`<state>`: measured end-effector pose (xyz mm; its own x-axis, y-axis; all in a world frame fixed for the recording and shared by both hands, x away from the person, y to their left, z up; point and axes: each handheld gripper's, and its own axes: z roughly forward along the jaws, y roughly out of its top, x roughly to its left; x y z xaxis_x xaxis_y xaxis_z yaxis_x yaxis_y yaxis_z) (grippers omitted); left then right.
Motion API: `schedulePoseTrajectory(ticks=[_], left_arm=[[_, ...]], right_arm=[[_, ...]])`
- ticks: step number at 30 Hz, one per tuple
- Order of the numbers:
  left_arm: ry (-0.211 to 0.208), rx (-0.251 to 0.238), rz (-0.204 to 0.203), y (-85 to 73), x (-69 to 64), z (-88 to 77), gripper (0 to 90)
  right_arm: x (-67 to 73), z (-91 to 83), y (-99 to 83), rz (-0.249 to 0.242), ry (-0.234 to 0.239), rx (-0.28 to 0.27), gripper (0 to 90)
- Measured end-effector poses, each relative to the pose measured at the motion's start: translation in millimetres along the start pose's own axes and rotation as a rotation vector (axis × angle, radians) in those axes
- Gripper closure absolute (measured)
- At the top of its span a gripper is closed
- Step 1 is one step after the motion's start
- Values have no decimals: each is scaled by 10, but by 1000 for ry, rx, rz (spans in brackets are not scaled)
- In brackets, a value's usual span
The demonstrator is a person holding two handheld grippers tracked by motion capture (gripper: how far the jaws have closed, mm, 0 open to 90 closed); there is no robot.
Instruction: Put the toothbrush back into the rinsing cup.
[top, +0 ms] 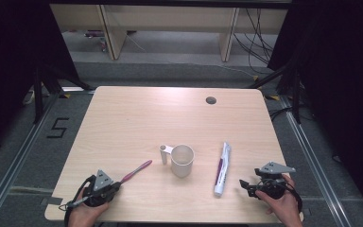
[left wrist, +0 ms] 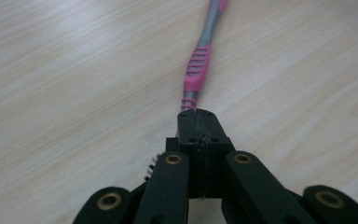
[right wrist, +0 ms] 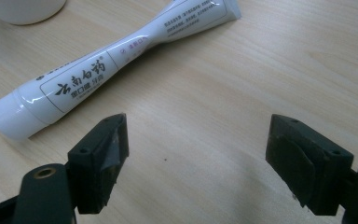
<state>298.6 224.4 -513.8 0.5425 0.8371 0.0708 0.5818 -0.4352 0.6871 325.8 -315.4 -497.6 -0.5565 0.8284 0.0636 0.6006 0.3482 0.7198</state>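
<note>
High view: light wood tabletop (top: 123, 123). White cup (top: 182, 161) near centre, handle to its left. Pink toothbrush (top: 136, 171) lies left of the cup; its near end sits in the left gripper (top: 115, 186) at the near-left edge. White toothpaste tube (top: 222, 169) lies right of the cup, cap toward the near edge. The right gripper (top: 244, 184) rests just right of the cap, apart from it.

Left gripper view: fingers pressed together on the toothbrush (left wrist: 198, 65) at its bristle end; the handle runs far along the tabletop. Judgement: lift level, and tilt handle-down only over the cup.

Right gripper view: fingers spread wide, nothing between them; the tube (right wrist: 98, 65) lies far-left. Judgement: pinch the body, not the slick cap.
</note>
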Motion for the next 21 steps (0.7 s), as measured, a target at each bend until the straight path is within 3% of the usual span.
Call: schedulePoseTrajectory(ticks=[7, 8, 9, 19, 20, 21], left_arm=[[58, 10, -34, 91, 245, 108, 887], [71, 8, -45, 110, 276, 131, 886], [81, 6, -51, 134, 321, 162, 886], [127, 30, -83, 433, 593, 435, 887], [124, 31, -86, 467, 606, 470, 888], [124, 37, -89, 507, 628, 505, 887]], right_arm=[[-9, 4, 2, -2, -2, 6, 221], [26, -3, -3, 34, -6, 12, 221], [12, 2, -1, 14, -6, 5, 221], [19, 5, -1, 21, -5, 11, 221], [-6, 11, 2, -12, -5, 5, 221], [-6, 9, 2, -15, -11, 2, 221]])
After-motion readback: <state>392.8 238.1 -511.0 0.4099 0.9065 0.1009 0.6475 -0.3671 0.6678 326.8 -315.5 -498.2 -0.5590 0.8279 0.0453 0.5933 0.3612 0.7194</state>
